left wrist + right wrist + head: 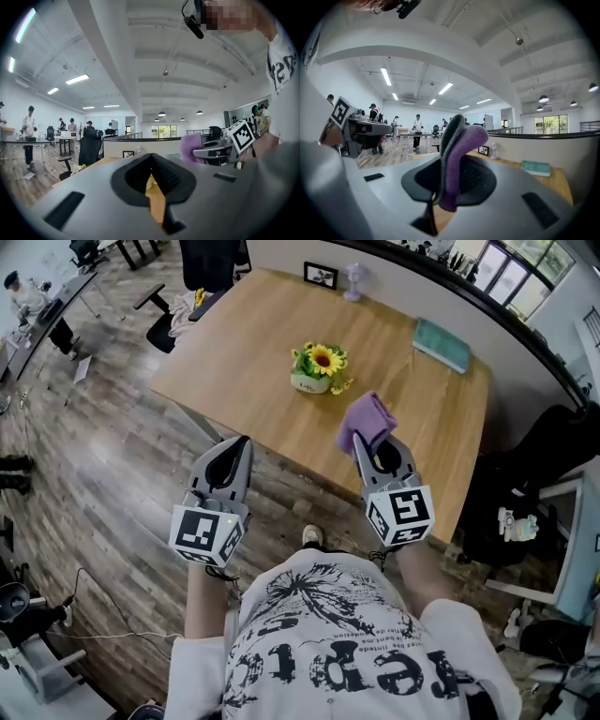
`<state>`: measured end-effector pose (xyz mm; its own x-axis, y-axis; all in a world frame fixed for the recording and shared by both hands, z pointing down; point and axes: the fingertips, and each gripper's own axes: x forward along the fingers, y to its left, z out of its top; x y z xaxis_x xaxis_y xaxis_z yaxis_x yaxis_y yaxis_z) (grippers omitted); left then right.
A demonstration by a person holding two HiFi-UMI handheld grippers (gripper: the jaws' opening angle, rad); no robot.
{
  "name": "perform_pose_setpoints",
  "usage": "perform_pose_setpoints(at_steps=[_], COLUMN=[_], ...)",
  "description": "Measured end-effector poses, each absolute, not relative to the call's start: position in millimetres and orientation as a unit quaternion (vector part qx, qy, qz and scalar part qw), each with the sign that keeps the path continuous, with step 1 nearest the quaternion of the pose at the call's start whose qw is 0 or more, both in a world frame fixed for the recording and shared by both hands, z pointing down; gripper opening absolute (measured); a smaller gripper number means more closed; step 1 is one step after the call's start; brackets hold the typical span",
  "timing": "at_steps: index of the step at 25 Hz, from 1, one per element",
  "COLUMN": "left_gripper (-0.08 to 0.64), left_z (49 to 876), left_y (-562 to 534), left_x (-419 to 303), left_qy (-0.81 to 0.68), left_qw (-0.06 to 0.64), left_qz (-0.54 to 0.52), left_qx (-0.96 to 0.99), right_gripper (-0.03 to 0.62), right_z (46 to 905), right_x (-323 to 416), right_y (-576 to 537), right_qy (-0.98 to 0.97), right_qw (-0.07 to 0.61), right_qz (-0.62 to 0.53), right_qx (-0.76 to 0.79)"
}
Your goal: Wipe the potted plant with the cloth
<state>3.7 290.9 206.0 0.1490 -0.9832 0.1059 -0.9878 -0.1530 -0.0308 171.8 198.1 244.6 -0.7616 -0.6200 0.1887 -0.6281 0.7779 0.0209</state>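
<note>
Purple, limp cloth (366, 418) is hanging clamped in your right gripper (371, 440). Your left gripper (244, 442) is sitting closed and empty. The potted plant (319, 368) looks light and fragile, so brace its pot.

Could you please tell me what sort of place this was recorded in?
Most likely an open-plan office or lab: a large wooden table on plank flooring, a black office chair, people at desks farther back, and strip lights on a high ceiling.

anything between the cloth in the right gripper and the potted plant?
Nothing visible. Only bare table lies between the purple cloth, clamped in the right gripper, and the potted plant; the teal book sits well aside.
</note>
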Motion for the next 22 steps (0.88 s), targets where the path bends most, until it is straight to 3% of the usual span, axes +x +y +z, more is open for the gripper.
perform_pose_setpoints(at_steps=[22], left_gripper=[0.003], left_z=[289], left_y=[60], left_x=[-47], left_qy=[-0.491], left_qw=[0.067], left_qz=[0.106], left_qx=[0.862], right_gripper=[0.067], right_z=[323], right_x=[144], right_y=[30], right_qy=[-0.856], right_qw=[0.190], right_qz=[0.084], right_qx=[0.473])
